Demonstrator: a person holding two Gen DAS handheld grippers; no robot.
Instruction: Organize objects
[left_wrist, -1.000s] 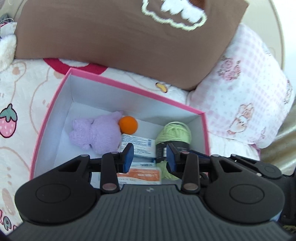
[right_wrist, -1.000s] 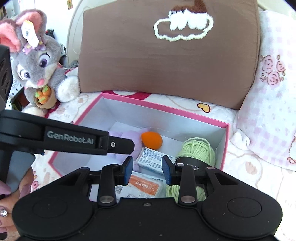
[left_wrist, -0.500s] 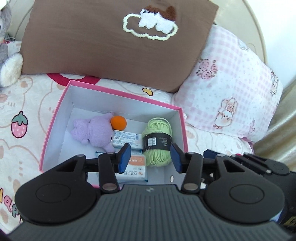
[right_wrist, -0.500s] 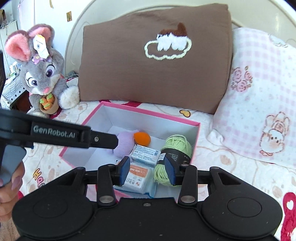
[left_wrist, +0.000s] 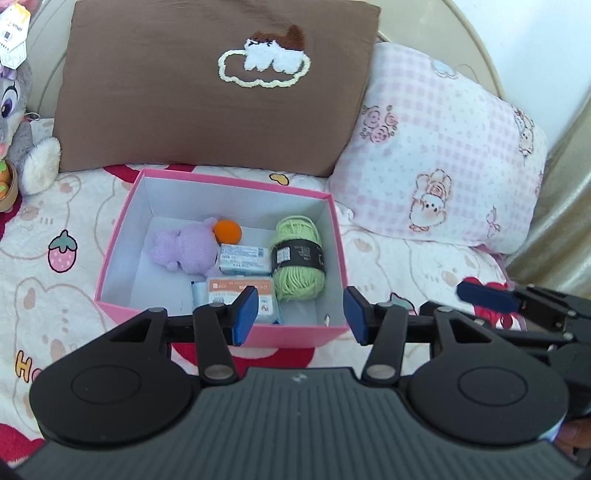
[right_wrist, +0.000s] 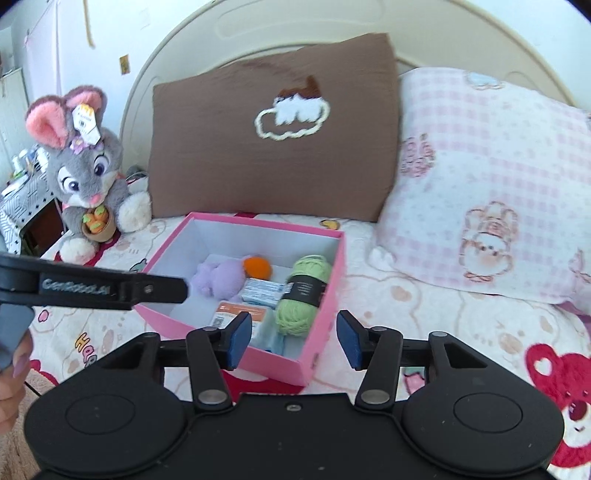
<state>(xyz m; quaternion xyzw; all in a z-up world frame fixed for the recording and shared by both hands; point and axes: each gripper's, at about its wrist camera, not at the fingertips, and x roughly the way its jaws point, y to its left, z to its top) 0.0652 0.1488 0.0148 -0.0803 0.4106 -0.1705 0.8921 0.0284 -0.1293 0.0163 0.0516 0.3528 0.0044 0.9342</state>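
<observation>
A pink box (left_wrist: 221, 332) (right_wrist: 236, 328) with white inside walls sits on the bed. In it lie a purple plush (left_wrist: 188, 245) (right_wrist: 221, 277), an orange ball (left_wrist: 228, 230) (right_wrist: 257, 266), green yarn (left_wrist: 299, 258) (right_wrist: 303, 291) with a black band, and two white packets (left_wrist: 243, 260) (right_wrist: 258, 291). My left gripper (left_wrist: 301, 319) hangs above the box's near wall; its jaws are opening, with nothing between them. My right gripper (right_wrist: 293, 339) hovers over the box's near right corner, its jaws also opening and holding nothing. One left finger (right_wrist: 110, 290) reaches in from the left edge of the right wrist view.
A brown cushion (left_wrist: 218, 88) (right_wrist: 273, 129) and a pink checked pillow (left_wrist: 439, 147) (right_wrist: 491, 184) lean on the headboard behind the box. A grey plush rabbit (right_wrist: 85, 177) sits at the far left. The printed bed sheet (left_wrist: 55, 258) spreads around the box.
Both grippers have pulled back and up from inside the box, so the whole box now shows. Both pairs of jaws have spread wider apart.
</observation>
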